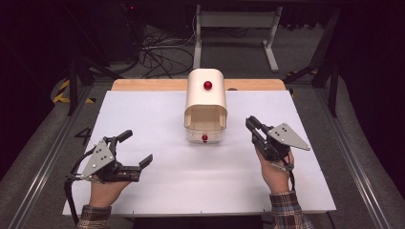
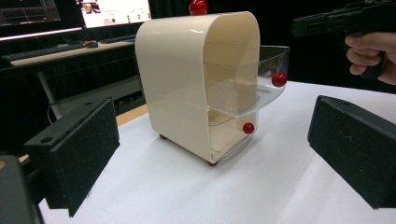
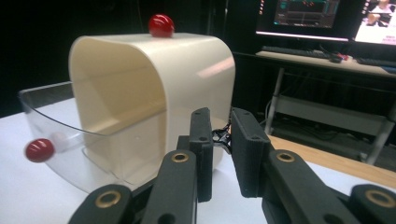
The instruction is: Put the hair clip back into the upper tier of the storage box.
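High view: one cream cabinet (image 1: 206,98) sitting mid-desk (image 1: 157,119), one red knob on top (image 1: 207,85), one more red knob (image 1: 205,138) on a clear drawer (image 1: 204,134) poking out the front. Two grippers: left gripper (image 1: 136,149) at lower left with fingers spread wide, right gripper (image 1: 250,125) at lower right, close to the cabinet's right side but not touching. Both well clear of the drawer.

Left gripper view: two black fingers (image 2: 77,151) far apart, framing the cabinet from a distance, nothing between them. Two clear drawers here, upper drawer (image 2: 268,74) pulled out further, lower drawer (image 2: 233,135) nearly in; three red knobs total.

Right gripper view: two fingers (image 3: 201,149) nearly together, thin gap, pinching nothing. Cabinet just beyond the tips, upper drawer out to the left with its blurry red knob (image 3: 39,150).
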Motion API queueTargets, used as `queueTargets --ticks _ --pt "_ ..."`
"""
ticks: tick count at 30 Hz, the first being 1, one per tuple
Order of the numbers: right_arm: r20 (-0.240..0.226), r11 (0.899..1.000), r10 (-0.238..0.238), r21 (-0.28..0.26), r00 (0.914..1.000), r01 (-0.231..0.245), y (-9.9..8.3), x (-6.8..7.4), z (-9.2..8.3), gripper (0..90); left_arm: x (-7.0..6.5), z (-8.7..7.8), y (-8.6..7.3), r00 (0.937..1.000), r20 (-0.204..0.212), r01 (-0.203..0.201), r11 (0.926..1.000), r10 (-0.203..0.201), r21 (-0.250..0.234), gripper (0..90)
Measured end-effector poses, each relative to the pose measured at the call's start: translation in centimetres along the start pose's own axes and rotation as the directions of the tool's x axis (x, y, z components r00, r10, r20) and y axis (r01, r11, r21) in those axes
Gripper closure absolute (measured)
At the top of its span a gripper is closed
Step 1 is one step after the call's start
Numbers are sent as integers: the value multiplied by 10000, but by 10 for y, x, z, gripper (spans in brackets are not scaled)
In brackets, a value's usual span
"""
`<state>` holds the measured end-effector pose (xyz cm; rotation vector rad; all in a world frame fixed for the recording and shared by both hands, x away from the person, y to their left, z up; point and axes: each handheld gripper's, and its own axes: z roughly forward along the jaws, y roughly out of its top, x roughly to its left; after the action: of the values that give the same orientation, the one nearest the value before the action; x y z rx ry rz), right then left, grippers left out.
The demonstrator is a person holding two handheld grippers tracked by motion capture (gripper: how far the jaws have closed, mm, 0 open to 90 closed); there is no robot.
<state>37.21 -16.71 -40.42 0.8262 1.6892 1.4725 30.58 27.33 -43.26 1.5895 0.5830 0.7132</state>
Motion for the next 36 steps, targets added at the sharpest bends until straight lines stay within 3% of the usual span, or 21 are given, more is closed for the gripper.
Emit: queueTargets --ticks 6,17,36 --pt "-381 9997 86 -237 9992 -95 5 6 0 794 0 0 0 10000 12 -5 10000 5 8 29" --pt "-1175 9982 -359 -522 9924 299 10 21 5 794 0 -1 0 10000 2 30 10000 -30 9 27" --pt "-1743 9986 -282 -498 9843 198 12 34 14 794 0 -2 0 10000 -8 -46 10000 46 11 27"
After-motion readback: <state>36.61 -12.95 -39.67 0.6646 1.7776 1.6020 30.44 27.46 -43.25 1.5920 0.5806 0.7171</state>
